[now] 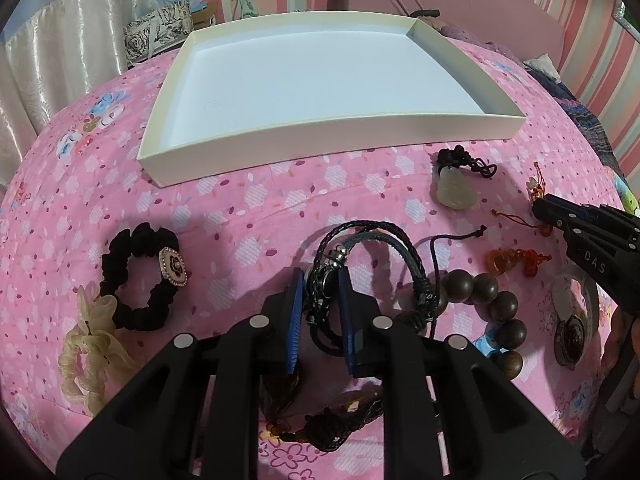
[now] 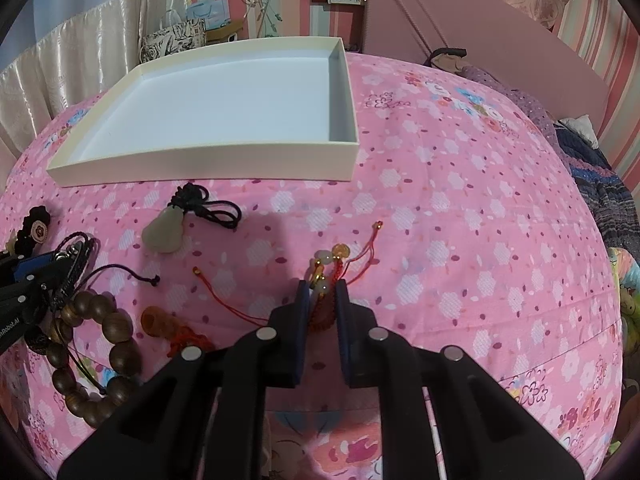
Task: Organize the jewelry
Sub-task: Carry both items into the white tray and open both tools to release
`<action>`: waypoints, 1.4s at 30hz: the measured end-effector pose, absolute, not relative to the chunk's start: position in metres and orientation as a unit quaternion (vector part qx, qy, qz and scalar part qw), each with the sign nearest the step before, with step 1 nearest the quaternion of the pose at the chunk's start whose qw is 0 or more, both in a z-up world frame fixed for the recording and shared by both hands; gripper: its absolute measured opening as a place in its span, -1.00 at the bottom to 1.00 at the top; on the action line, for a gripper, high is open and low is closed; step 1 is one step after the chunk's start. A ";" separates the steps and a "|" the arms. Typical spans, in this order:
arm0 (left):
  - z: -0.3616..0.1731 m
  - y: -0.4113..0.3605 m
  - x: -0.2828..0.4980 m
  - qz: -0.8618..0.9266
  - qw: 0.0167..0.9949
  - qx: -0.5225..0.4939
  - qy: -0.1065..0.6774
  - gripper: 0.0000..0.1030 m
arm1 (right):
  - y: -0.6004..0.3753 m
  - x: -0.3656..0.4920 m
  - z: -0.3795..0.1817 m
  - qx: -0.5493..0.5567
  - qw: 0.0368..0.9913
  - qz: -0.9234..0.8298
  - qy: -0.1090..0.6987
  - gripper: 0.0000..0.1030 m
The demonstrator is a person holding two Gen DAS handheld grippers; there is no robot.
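Pink floral bedding [image 1: 248, 208] is carrying a shallow white tray [image 1: 332, 140], sitting bare beyond the scattered jewelry. Nearer, the left gripper [image 1: 322, 300] is pinching the black braided bracelet [image 1: 360, 248], while the right gripper [image 2: 323, 300] is clamping the red-corded charm [image 2: 326, 276].

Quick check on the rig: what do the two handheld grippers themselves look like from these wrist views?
Both match: matte black plastic frames with cut-out slots and round silver studs at the pivots. The left gripper has blue ribbed pads inside its fingers; the right gripper has darker blue pads. Seen from the left wrist view, the right one's side carries white lettering "DAS". No cables or sleeves show.
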State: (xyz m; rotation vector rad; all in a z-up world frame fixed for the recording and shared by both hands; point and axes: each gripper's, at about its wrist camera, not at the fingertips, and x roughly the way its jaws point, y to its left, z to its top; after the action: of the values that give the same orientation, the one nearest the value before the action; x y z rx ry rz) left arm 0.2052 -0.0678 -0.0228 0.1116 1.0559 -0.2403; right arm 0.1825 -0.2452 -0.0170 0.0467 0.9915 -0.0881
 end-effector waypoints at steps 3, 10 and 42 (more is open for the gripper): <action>-0.022 -0.068 0.206 -0.114 0.858 0.049 0.499 -0.72 | -0.246 0.184 -0.015 0.020 0.881 -0.048 0.471 -0.83; -0.006 -0.065 0.208 -0.107 0.869 0.043 0.481 -0.73 | -0.244 0.189 0.002 0.007 0.889 -0.062 0.454 -0.92; 0.057 -0.034 0.412 -0.091 0.879 -0.005 0.467 -0.72 | -0.218 0.404 0.063 -0.011 0.909 -0.069 0.410 -0.93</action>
State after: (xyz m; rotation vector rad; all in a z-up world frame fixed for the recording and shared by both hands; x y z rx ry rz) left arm 0.4118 -0.0336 0.0571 -0.0094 0.9740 -0.1889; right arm 0.4035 -0.2180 0.0626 -0.0225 0.8461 -0.1418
